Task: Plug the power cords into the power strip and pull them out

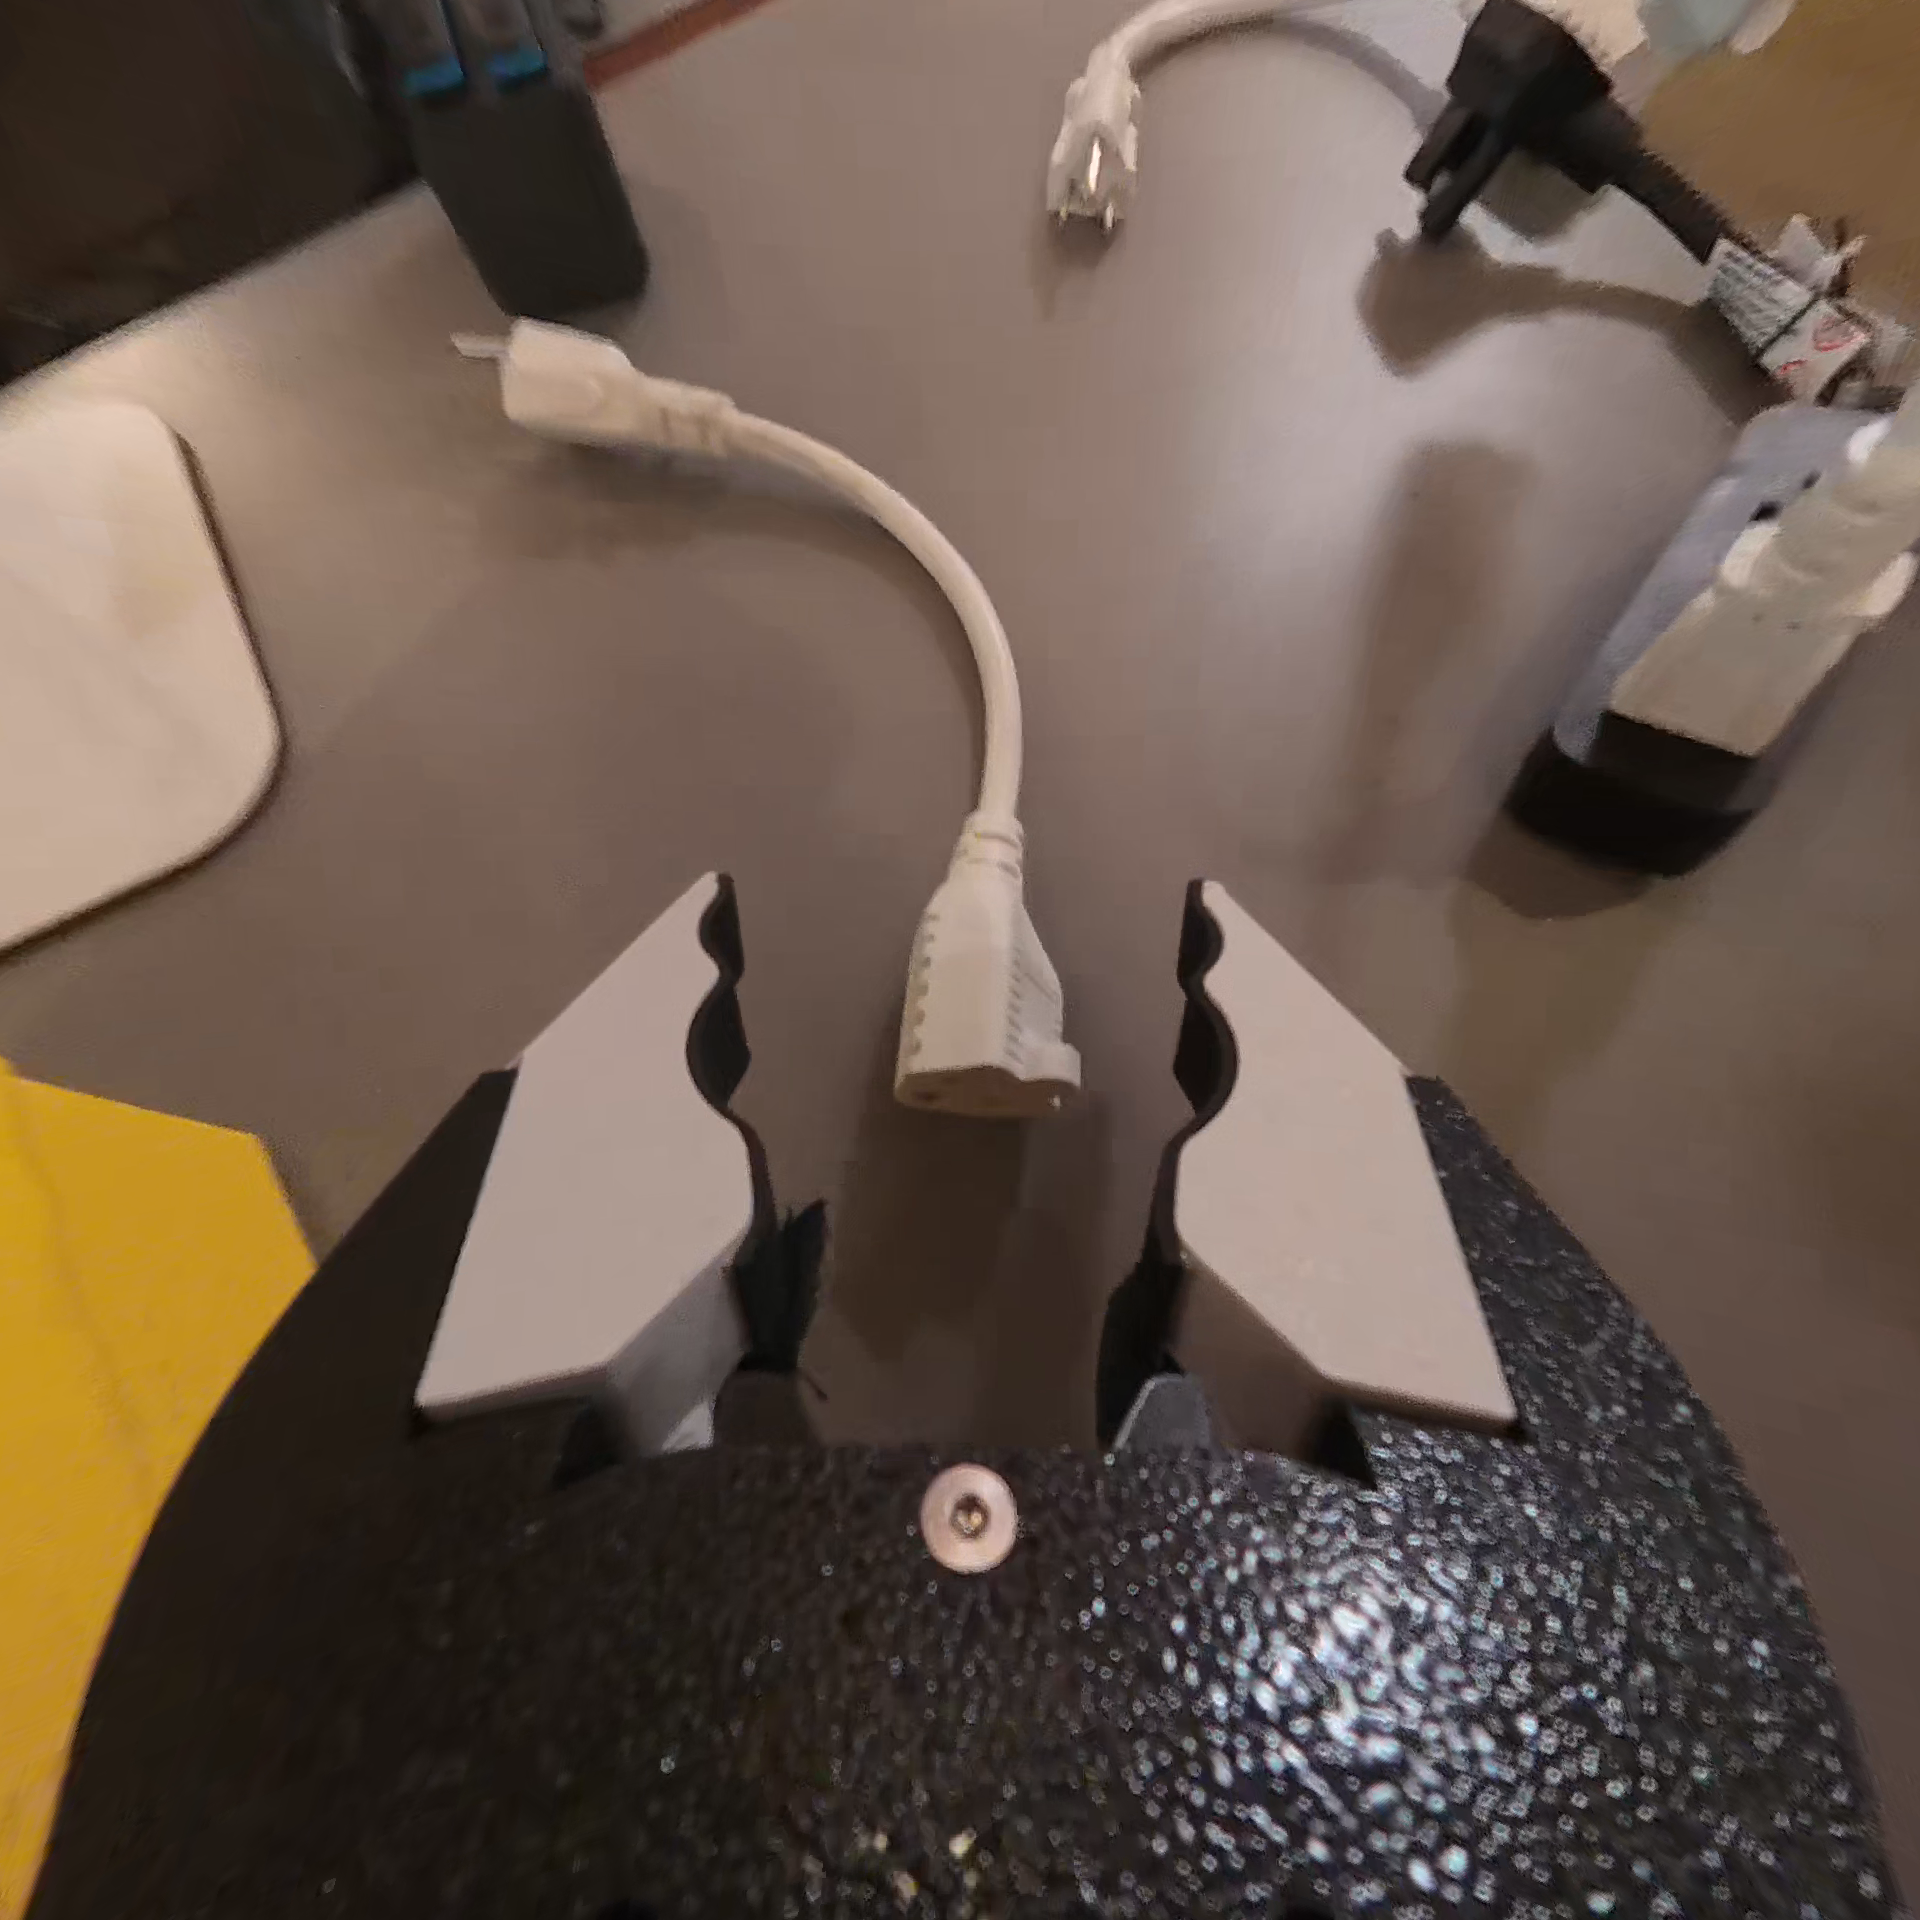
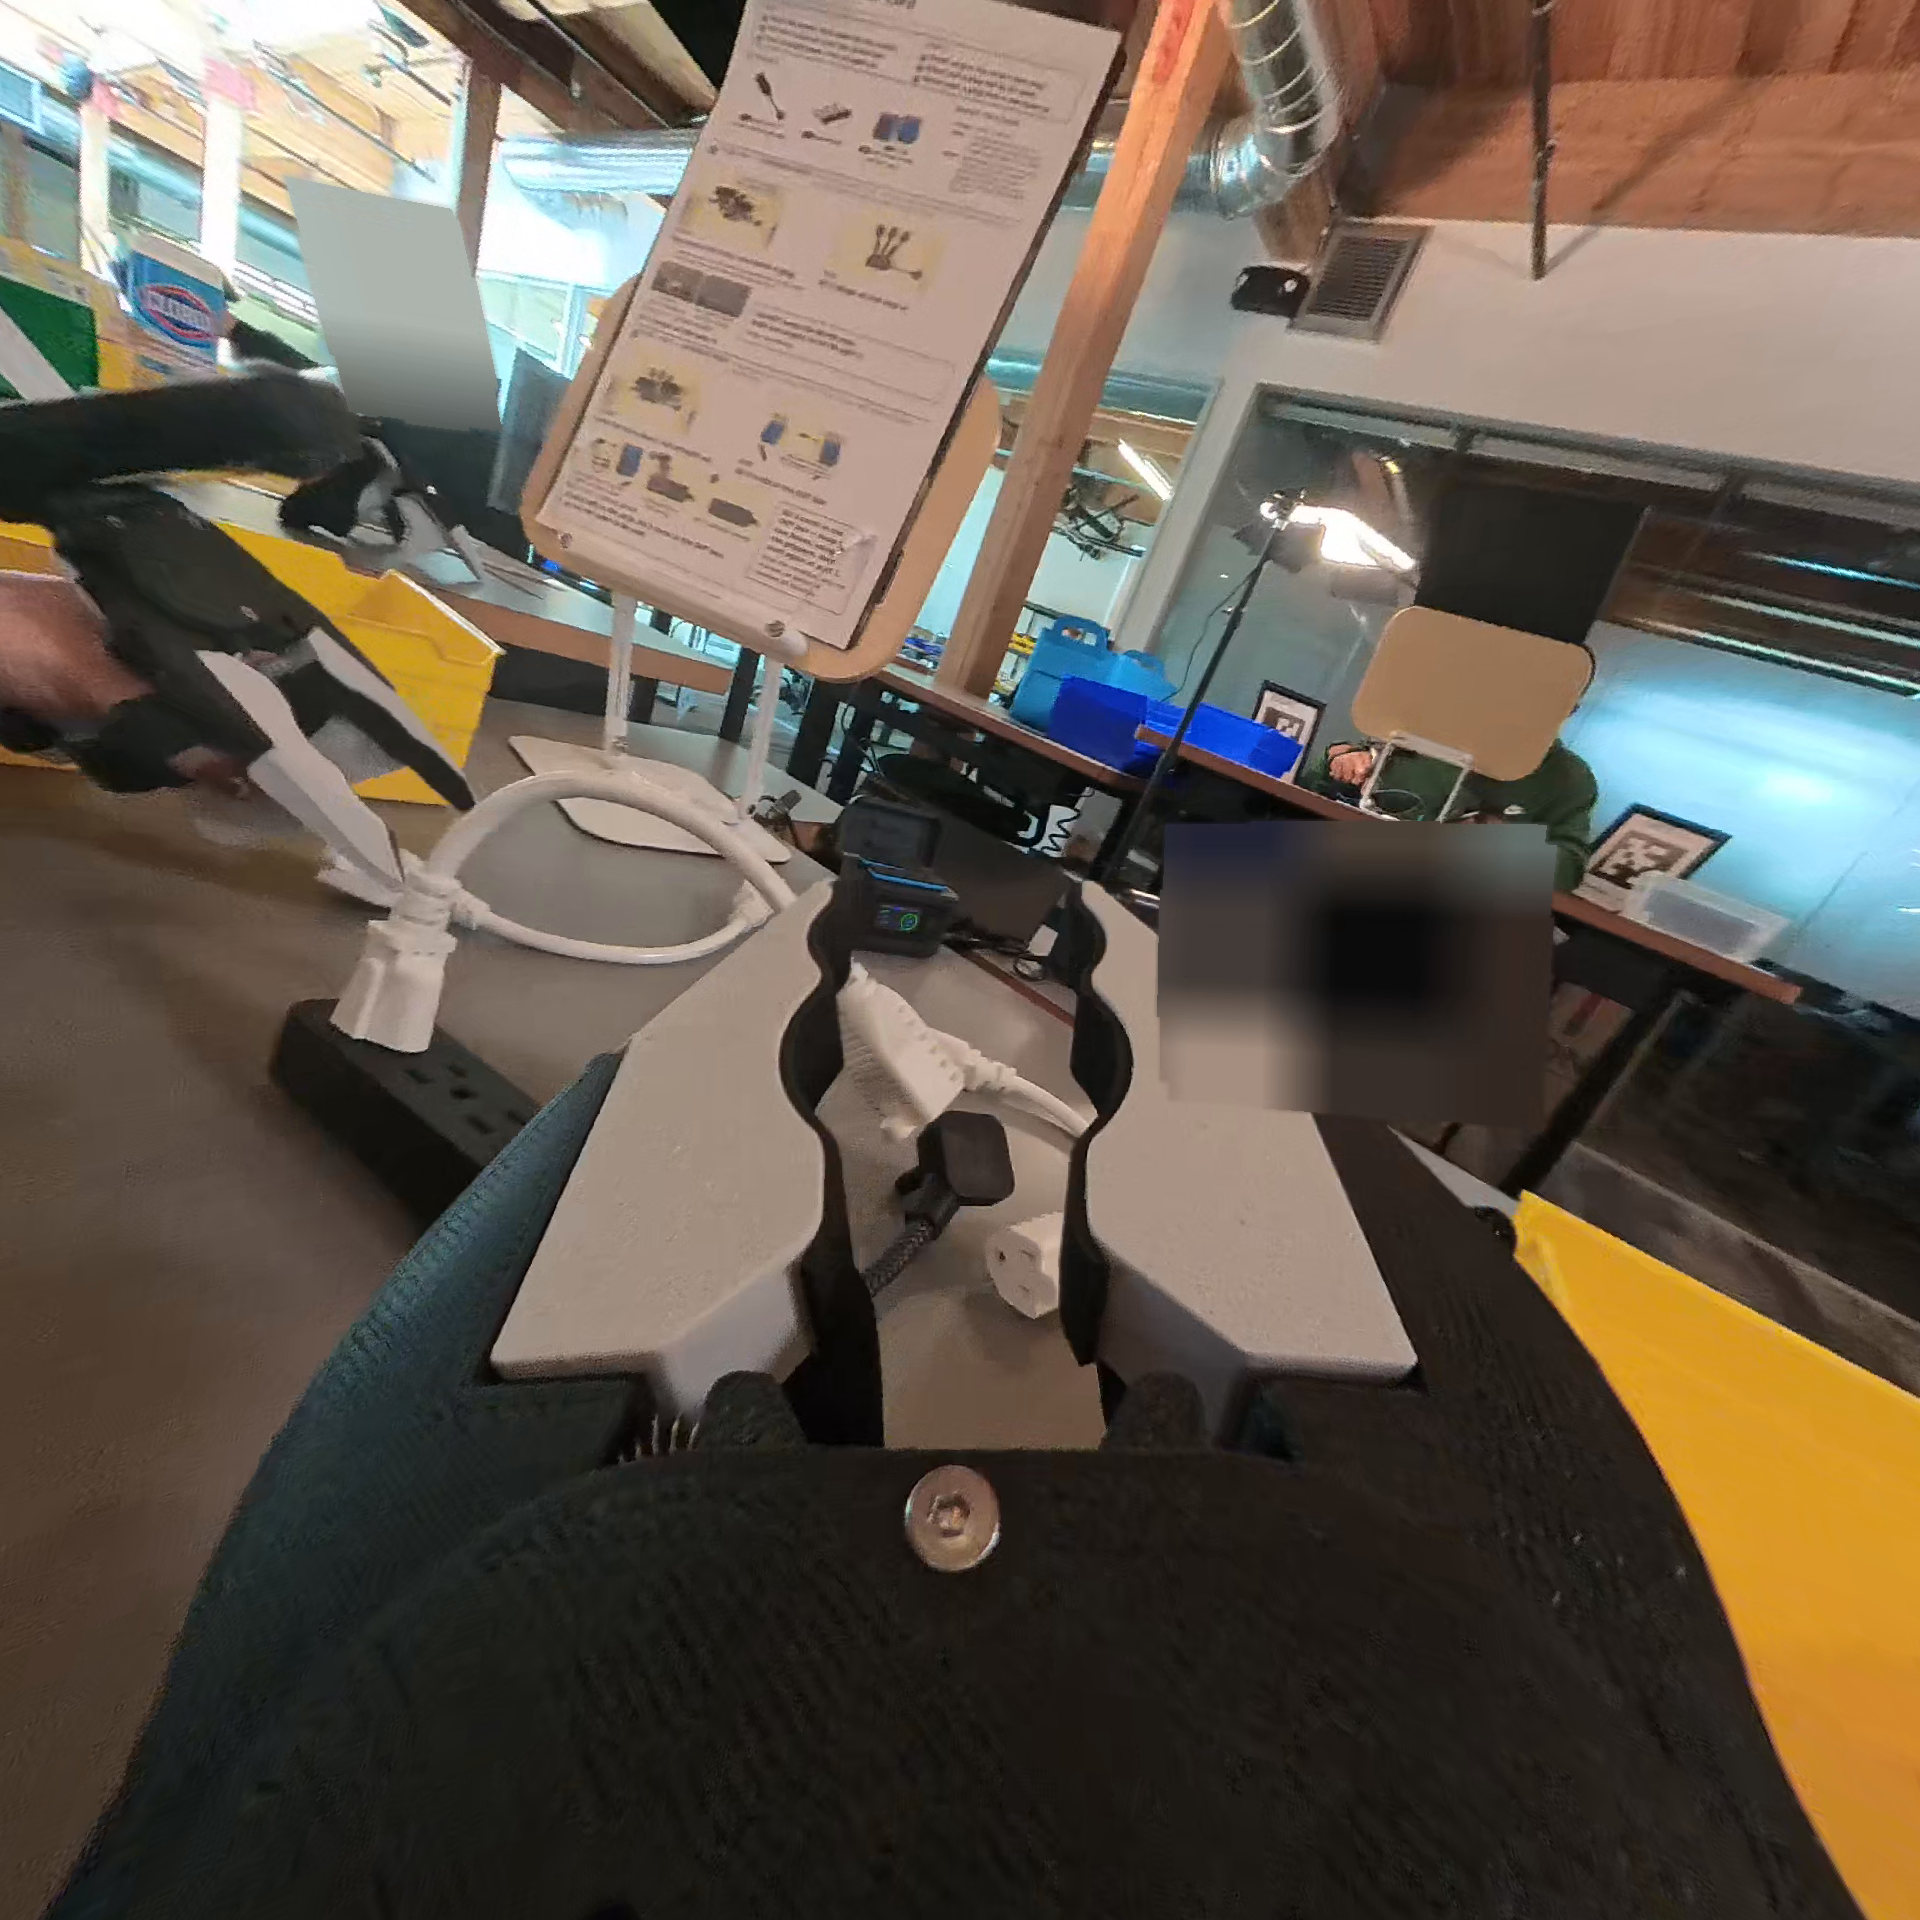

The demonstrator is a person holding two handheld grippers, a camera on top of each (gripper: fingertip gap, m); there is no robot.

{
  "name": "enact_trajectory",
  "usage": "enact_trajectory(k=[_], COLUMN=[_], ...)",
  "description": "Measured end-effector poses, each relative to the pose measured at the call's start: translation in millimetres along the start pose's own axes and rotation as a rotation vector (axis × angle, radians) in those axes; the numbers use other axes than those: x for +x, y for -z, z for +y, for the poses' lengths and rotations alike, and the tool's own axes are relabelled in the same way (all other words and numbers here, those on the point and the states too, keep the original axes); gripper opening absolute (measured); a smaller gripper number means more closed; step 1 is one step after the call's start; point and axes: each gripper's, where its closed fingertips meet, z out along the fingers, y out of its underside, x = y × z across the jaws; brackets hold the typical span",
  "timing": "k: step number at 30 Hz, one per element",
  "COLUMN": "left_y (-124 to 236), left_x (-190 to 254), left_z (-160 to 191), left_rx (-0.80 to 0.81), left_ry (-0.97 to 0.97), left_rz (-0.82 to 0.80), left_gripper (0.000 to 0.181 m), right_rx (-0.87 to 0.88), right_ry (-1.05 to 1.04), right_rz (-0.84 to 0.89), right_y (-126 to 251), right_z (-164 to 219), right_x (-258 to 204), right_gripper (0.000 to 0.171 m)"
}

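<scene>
Grey tabletop (image 1: 1195, 582) fills my left wrist view, with a busy workshop beyond it in the right one. My landmark is the black power strip (image 2: 405, 1101), lying flat on the table with one white plug (image 2: 400, 982) standing upright in a socket at its far end; the sockets nearer me show bare. My left gripper (image 1: 961, 904) hovers with its jaws wide apart and nothing between them, over a short white power cord (image 1: 966, 665) that lies loose on the table well to the left of the strip, its socket end (image 1: 982, 1029) nearest the fingertips and its pronged plug (image 1: 566, 384) curving away. Bare table lies on both sides of that cord. Farther off than the strip, a second white cord's plug (image 1: 1091, 156) and a black plug (image 1: 1496, 125) rest on the table. My right gripper (image 2: 956, 935) sits low on the near right of the strip, jaws partly apart and empty; through the gap I see a black plug on a braided cable (image 2: 961, 1169) and a white socket end (image 2: 1029, 1262) lying on the table. Behind the strip stands an instruction board on a white stand (image 2: 821, 343). Yellow bins (image 2: 416, 644) border the table's edge.
</scene>
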Motion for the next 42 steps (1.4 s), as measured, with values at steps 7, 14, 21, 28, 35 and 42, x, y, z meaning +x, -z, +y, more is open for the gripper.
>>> enact_trajectory(k=[7,14,21,28,35,42], left_y=[-8,20,74,112,152,177], left_x=[3,3,16,35,60,64], left_z=[24,-32,-115,-174,-205,-191], left_rx=[-0.122,0.116,0.411,0.525,0.614,0.855], left_ry=[-0.021,0.032,0.070,0.015,-0.047,-0.151], left_rz=[0.038,0.013,0.065,0.129,0.215,0.070], left_gripper=[0.040,0.029,0.028,0.027,0.024,0.111], right_rx=[-0.016,-0.080,-0.202,-0.484,-0.377,-0.111], right_ry=[-0.047,0.101,0.209,-0.145,-0.357,-0.622], right_rz=[-0.024,-0.109,-0.358,-0.567,-0.754,-0.694], right_y=[-2,-17,-77,-157,-171,-164], right_z=[3,-2,-30,-13,-47,-120], right_x=[-5,-36,-131,-196,-235,-172], right_gripper=[0.040,0.043,0.048,0.078,0.000,0.000])
